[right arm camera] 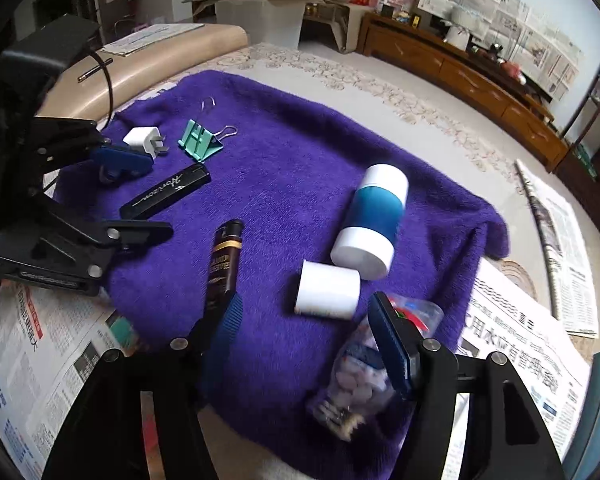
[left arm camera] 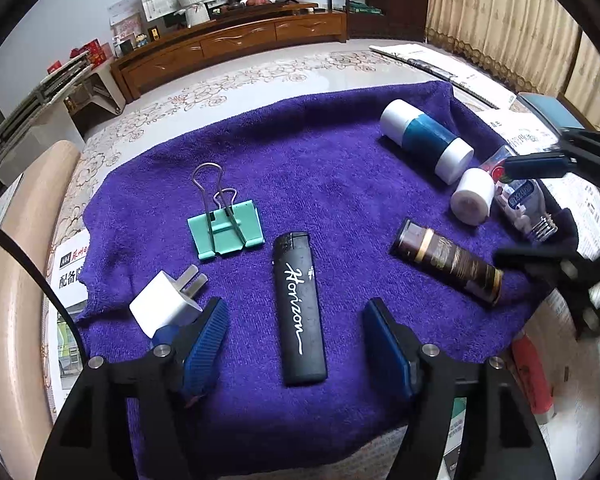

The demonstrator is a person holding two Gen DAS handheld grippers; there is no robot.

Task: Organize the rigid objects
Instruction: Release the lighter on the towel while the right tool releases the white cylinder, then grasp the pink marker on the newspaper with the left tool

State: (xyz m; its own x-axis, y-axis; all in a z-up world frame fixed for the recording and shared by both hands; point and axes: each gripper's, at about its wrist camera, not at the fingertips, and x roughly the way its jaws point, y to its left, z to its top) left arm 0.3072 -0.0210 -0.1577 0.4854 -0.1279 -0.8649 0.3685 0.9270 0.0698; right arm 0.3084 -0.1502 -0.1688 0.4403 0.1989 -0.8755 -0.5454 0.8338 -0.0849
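— What wording is read on the black lighter [left arm camera: 300, 308]?
— "Horizon", written in white script along its side.
— And on the brown tube [right arm camera: 223, 263]?
— "HAND" is made out; the newspaper [right arm camera: 528, 364] print is not legible.

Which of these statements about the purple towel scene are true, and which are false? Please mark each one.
1. The black lighter lies between the open fingers of the left gripper. True.
2. The green binder clip is held by the right gripper. False: it lies free on the towel.
3. The blue and white cylinder lies on its side. True.
4. The white plug adapter rests on the newspaper. False: it is on the towel.
5. The brown tube stands upright. False: it lies flat.
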